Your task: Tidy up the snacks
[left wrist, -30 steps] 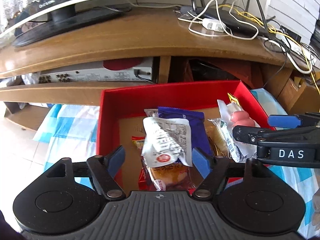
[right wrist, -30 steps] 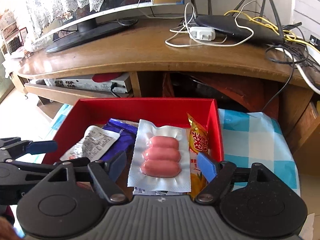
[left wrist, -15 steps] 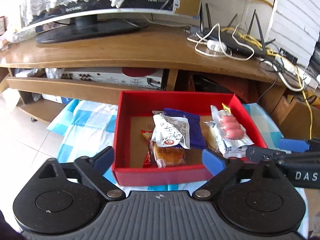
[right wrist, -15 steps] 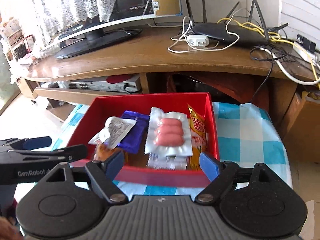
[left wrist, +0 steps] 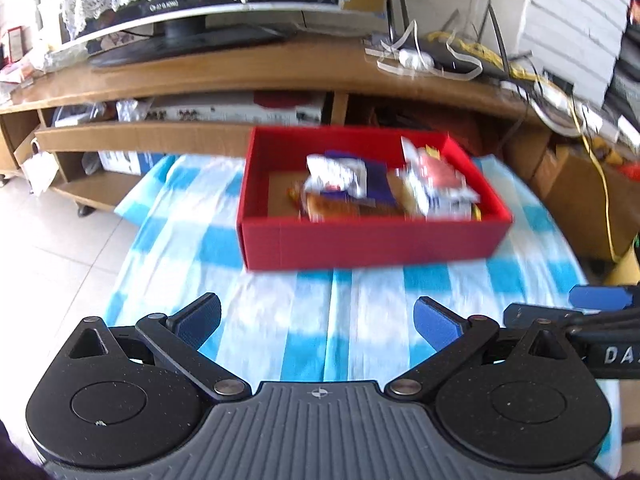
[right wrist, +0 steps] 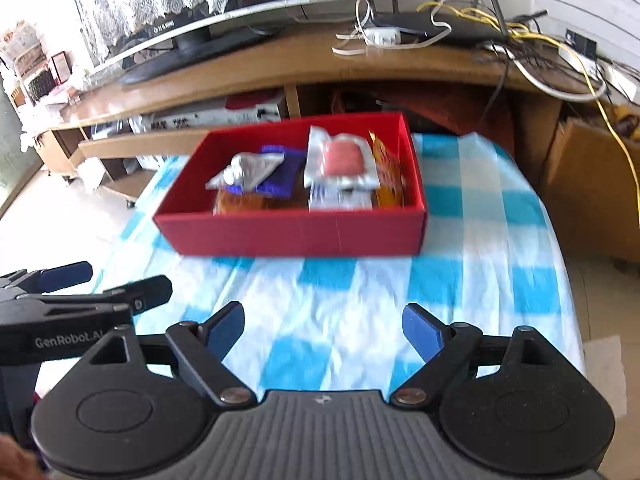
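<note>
Red box (right wrist: 296,232) holding all snacks (right wrist: 344,160); I'm keeping left hand-held gripper (left wrist: 316,322) and right hand-held gripper (right wrist: 324,330) wide, empty. Judging task finishing; nothing needing grasping next.

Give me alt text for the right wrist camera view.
A red box holding several snack packets, a sausage pack among them, sits on a blue-checked cloth. The open right gripper is empty, and the left gripper shows at the left edge.

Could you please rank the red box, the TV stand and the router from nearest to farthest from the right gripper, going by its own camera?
From the right gripper:
1. Red box, just ahead on the checked cloth.
2. TV stand, behind the box.
3. Router, on the stand's back right.
</note>
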The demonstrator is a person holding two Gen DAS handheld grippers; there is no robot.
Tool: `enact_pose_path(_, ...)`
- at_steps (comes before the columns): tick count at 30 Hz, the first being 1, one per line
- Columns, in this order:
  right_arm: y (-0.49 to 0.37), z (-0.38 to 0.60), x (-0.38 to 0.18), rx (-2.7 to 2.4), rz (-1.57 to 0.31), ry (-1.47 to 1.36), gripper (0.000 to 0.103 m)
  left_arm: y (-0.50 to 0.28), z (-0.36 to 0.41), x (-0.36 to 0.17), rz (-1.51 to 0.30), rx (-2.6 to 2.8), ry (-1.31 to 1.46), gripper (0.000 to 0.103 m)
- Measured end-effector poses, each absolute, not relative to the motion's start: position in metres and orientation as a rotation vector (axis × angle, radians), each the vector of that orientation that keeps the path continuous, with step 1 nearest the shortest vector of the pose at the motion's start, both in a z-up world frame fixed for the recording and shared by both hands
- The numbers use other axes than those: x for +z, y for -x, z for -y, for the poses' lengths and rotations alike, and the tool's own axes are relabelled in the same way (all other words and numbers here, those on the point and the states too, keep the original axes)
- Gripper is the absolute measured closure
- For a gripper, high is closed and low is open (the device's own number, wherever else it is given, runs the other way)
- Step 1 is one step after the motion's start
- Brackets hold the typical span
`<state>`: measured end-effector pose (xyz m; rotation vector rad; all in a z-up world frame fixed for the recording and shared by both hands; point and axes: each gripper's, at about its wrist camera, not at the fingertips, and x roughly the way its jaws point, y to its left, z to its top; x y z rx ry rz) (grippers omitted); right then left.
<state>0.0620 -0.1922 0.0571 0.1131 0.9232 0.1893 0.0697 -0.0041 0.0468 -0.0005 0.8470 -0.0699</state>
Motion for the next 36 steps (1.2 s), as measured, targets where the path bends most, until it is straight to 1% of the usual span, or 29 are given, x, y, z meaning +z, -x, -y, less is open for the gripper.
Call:
enact_pose_path(5, -0.04, 0.191, 0.043, 0.172, -0.974, -0.1, 0.005, -0.049, 0.011, 0.035, -0.887, -0.075, -0.054, 0.0)
enact_pose_path(21, 0.008, 0.189, 0.015, 0.119, -1.069, -0.082, 0.005, -0.016, 0.017, 0.003, -1.078, -0.103, -0.06, 0.0)
enact_pose_path(31, 0.017, 0.188, 0.013, 0.125, -1.081, -0.089, 0.005, -0.005, 0.015, 0.002, -1.072, -0.103, -0.06, 0.0)
enact_pose_path(33, 0.018, 0.188, 0.013, 0.124, -1.081, -0.09, 0.005, -0.004, 0.015, 0.002, -1.083, -0.103, -0.058, 0.001)
enact_pose_path(36, 0.02, 0.188, 0.013, 0.124, -1.082, -0.088, 0.005, -0.004, 0.015, -0.001, -1.118, -0.119, -0.028, 0.005)
